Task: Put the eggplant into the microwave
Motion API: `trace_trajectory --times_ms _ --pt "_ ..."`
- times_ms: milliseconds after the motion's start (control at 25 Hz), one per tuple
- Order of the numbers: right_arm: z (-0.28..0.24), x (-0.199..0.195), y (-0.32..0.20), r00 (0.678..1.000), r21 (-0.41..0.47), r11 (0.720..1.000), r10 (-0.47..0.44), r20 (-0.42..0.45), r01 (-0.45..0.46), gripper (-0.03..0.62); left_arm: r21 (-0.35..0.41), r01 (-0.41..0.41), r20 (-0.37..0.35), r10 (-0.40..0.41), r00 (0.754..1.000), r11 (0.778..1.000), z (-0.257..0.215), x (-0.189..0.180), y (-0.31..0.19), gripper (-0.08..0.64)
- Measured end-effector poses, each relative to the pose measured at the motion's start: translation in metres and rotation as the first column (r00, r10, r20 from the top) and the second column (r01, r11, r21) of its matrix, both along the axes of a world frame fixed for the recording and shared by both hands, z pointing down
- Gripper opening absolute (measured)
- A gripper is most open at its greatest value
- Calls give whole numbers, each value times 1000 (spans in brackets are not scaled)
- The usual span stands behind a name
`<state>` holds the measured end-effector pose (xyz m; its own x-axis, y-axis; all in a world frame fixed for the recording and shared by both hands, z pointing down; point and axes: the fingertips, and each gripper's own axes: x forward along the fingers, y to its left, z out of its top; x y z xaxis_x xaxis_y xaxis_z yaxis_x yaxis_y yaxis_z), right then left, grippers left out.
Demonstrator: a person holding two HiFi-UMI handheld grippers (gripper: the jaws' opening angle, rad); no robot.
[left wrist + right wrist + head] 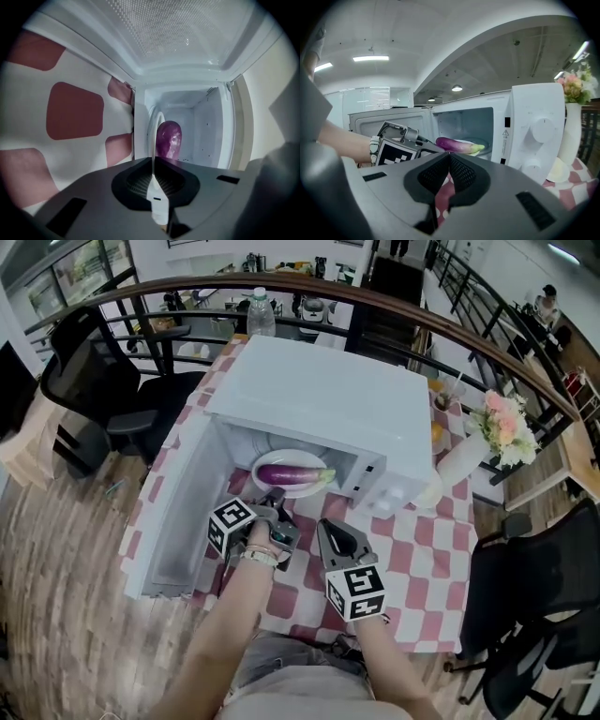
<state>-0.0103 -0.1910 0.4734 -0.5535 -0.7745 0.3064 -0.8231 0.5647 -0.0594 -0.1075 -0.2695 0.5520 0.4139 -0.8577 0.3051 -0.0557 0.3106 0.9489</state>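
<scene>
A purple eggplant [289,473] lies on a white plate [270,463] just inside the mouth of the white microwave [319,399], whose door [178,521] hangs open to the left. My left gripper [277,497] is shut and empty, a short way in front of the plate. In the left gripper view the eggplant [168,138] shows straight ahead inside the cavity, beyond the closed left gripper [153,164]. My right gripper [322,523] is also shut and empty, beside the left one and a little nearer to me. The right gripper view shows the eggplant [457,144] above the closed right gripper [449,155].
The microwave stands on a red-and-white checked tablecloth [422,559]. A water bottle [261,315] is behind it, and a white vase [459,460] with flowers [506,427] to its right. Black chairs [103,399] flank the table. The control panel [534,131] has two knobs.
</scene>
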Motion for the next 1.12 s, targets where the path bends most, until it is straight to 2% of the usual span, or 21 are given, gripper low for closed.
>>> trace_trajectory --times_ms 440,800,960,1120 --pt "9 5 -14 999 -17 999 42 2 -42 25 -21 -3 -1 3 1000 1000 16 4 -31 17" --pt "14 10 -14 999 -32 999 41 -2 -41 25 -40 -6 29 8 1000 999 18 10 -54 17" --pt "15 11 -14 999 -37 999 40 -7 -40 25 -60 0 19 1 1000 998 20 11 -58 17" --pt "16 9 -15 999 -40 999 34 -9 -34 25 -79 6 52 -2 999 997 20 9 -57 18"
